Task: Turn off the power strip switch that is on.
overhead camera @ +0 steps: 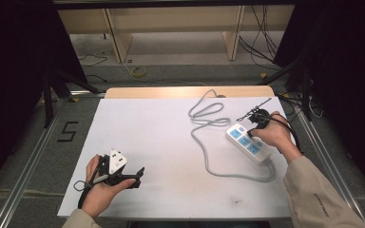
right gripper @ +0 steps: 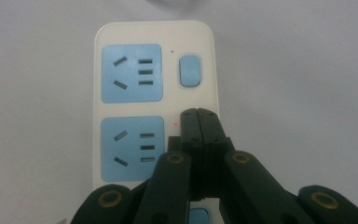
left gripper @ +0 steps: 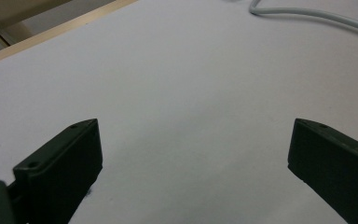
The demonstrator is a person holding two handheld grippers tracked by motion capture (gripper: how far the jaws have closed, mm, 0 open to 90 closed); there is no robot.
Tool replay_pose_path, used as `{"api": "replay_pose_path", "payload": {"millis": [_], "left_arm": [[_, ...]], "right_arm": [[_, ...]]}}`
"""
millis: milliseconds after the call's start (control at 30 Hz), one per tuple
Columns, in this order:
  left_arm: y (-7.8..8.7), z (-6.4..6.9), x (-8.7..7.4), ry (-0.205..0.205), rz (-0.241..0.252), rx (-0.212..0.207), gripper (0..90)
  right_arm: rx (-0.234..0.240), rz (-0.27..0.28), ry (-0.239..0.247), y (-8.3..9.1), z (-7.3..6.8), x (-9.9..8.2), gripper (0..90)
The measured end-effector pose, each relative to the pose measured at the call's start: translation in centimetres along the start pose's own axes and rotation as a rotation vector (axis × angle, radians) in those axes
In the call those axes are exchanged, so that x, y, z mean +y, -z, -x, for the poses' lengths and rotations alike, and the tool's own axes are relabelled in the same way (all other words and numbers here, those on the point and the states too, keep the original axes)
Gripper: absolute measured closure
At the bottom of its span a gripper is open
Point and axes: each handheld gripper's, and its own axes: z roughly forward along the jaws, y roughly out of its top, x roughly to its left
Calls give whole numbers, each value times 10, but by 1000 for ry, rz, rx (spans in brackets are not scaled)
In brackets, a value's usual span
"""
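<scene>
Power strip (overhead camera: 249,143), right of table (overhead camera: 161,142): rigid, light, slick plastic; grip long edges; right claw (right gripper: 199,122) pressed together over a switch, left claw (left gripper: 191,158) spread, empty

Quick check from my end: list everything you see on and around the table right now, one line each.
power strip: one, white with blue sockets and blue switches, right side of the table, under the right tool
power strip cable: one, grey, loops from the strip toward the table's far edge
table: one, white top with a wooden strip at its far edge
number 5 mark: one, black, on the floor left of the table
wooden shelving: pale wood, beyond the table
floor cables: several, dark, far right
left tool: black, jaws open, near left of the table, nothing between them
right tool: black, jaws shut, tips at a switch on the strip
</scene>
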Motion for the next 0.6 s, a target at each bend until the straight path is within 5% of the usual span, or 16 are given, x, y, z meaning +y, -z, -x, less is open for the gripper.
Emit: {"api": "replay_pose_path", "payload": {"millis": [600], "left_arm": [[0, 0, 0, 0, -1, -1, 26]], "right_arm": [[2, 2, 2, 0, 0, 0, 900]]}}
